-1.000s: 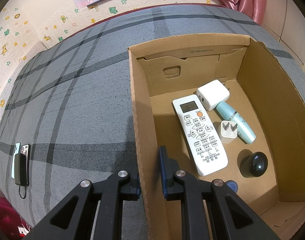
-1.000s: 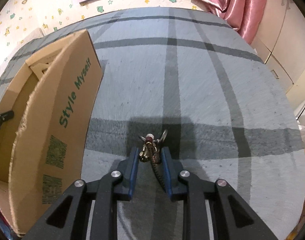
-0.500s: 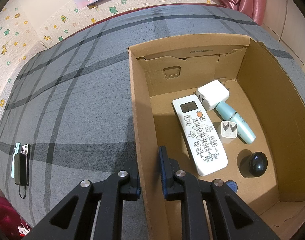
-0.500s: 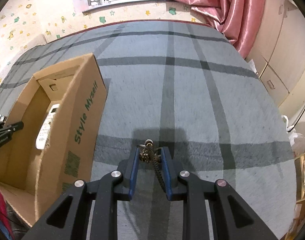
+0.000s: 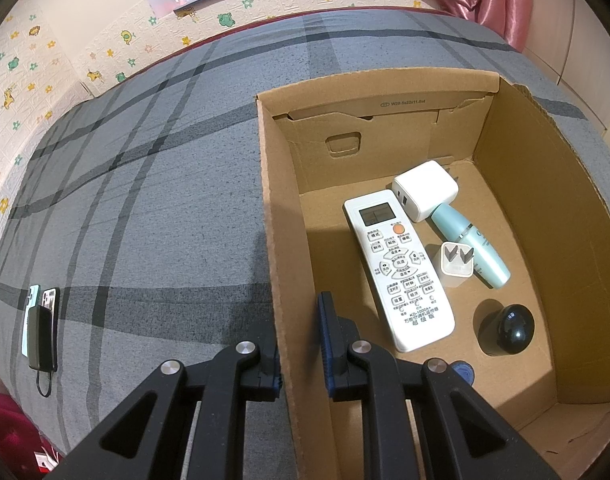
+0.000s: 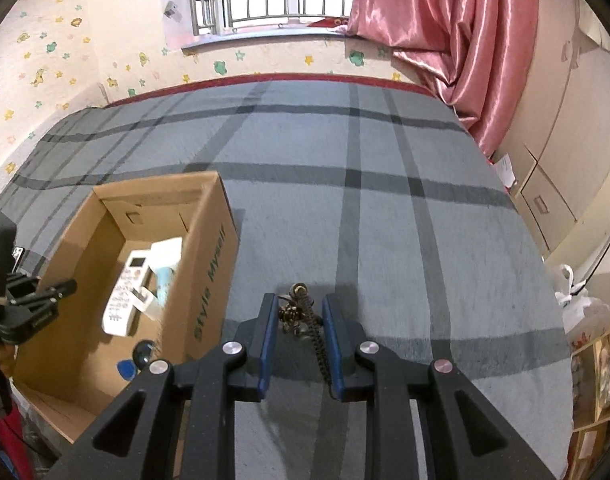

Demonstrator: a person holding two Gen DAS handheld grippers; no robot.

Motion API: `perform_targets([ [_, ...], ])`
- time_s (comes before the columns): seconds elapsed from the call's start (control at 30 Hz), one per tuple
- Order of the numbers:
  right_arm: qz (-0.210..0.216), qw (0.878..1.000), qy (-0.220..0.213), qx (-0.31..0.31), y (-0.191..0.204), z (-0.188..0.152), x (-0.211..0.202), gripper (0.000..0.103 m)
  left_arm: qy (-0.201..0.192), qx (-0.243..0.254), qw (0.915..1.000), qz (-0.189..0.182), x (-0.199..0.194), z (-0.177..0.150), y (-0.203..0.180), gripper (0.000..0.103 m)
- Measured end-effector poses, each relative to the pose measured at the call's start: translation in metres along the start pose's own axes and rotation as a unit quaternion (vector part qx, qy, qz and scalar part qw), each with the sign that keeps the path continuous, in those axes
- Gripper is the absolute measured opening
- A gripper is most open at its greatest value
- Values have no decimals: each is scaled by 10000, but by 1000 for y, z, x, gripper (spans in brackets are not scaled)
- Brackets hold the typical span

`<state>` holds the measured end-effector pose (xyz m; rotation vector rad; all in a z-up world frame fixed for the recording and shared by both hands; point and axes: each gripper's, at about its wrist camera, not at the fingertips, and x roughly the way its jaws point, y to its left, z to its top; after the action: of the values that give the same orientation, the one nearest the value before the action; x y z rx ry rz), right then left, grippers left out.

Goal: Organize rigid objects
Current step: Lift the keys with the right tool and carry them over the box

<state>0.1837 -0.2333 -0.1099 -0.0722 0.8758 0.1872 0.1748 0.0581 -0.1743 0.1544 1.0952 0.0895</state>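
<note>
An open cardboard box (image 5: 525, 168) (image 6: 209, 264) stands on the grey plaid bed. In it lie a white remote (image 5: 397, 268), a white charger block (image 5: 425, 190), a teal bottle (image 5: 471, 250), a small white plug (image 5: 457, 264) and a black ball (image 5: 515, 330). My left gripper (image 5: 299, 312) is shut on the box's left wall. My right gripper (image 6: 297, 312) is shut on a braided keychain (image 6: 301, 312) and holds it above the bed, right of the box.
Two phones and a black power bank (image 5: 41, 326) lie at the bed's left edge. A pink curtain (image 6: 445, 28) and cabinets (image 6: 545, 200) stand to the right. A blue item (image 6: 127, 370) lies in the box's near corner.
My right gripper has risen high above the bed with the keychain; the box now shows from above. The left gripper has not moved.
</note>
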Motion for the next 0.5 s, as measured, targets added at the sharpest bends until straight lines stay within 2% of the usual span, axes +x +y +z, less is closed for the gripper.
perform_targets([
  [0.5,232,9975,-582,-316,38,52,-32,23,3,-11,10000,-11,0,0,0,16],
])
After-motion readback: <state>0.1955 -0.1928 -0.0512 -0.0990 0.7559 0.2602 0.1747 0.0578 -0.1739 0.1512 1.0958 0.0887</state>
